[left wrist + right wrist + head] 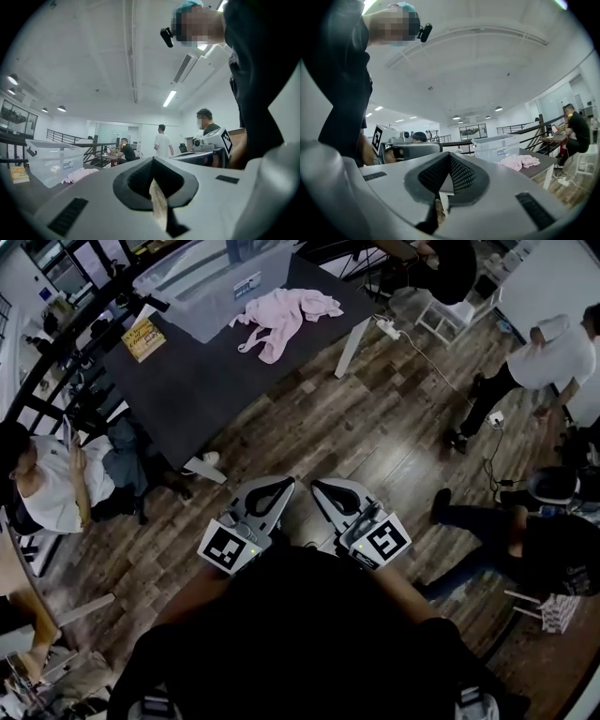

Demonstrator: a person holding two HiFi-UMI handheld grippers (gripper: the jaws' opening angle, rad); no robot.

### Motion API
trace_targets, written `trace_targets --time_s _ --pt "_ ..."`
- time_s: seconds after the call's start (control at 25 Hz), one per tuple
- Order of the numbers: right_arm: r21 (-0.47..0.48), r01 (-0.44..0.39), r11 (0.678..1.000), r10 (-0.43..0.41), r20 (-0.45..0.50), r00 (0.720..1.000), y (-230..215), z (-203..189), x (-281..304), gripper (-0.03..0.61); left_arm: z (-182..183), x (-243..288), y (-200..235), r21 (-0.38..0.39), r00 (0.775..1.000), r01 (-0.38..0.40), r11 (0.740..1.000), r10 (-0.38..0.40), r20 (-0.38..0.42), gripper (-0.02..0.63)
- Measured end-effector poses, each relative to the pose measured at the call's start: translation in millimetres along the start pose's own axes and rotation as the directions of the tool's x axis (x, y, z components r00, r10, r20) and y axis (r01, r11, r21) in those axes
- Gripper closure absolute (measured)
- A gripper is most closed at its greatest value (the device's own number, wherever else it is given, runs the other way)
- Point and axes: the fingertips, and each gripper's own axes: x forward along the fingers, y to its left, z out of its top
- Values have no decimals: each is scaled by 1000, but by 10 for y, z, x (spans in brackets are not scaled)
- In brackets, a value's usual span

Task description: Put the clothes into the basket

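Observation:
A pink garment (281, 315) lies crumpled on the dark table (206, 381), far ahead of me. Just beside it on the table stands a clear plastic storage bin (211, 277). My left gripper (286, 483) and right gripper (317, 485) are held side by side over the wooden floor, well short of the table. Both are shut with nothing between the jaws. In the left gripper view, past the left gripper (152, 160), the garment (79, 174) and bin (51, 161) show at the left. In the right gripper view, past the right gripper (449, 154), the garment (518, 161) and bin (497, 147) appear at the right.
A yellow book (142, 338) lies on the table's left part. One person sits at the left (52, 479) near the table's corner, others stand or sit at the right (548, 357). A white power strip (389, 329) with its cable lies on the floor by the table's white leg (352, 348).

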Motion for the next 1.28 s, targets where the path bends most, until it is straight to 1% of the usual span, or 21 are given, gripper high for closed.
trace_targets --time_s 0.16,0.36,0.44,0.64,0.88,1.04,1.28 --pt "8 21 1000 -20 -17 1000 -158 -1 259 565 -17 102 315 1 1000 20 1000 -20 -12 612" --pt "3 71 997 -71 -11 997 -374 61 531 564 11 198 708 -22 999 37 999 -37 1 611" --pt "2 84 997 -84 -4 996 -441 68 631 563 -5 222 839 -20 999 45 999 -45 -2 611" --pt "-18 123 992 -123 12 992 -601 101 798 563 -27 281 1057 -22 997 82 996 -82 -6 611" --pt "-1 167 986 -167 20 986 -848 124 872 563 -52 437 1218 -45 994 107 993 -107 -6 611" --pt "-3 171 985 -171 20 985 -1087 92 867 563 -66 645 1290 -41 993 117 992 -117 -7 611" --pt "-8 126 992 -126 13 992 -1525 112 911 563 -58 1059 1467 -29 996 83 996 -84 -8 611"
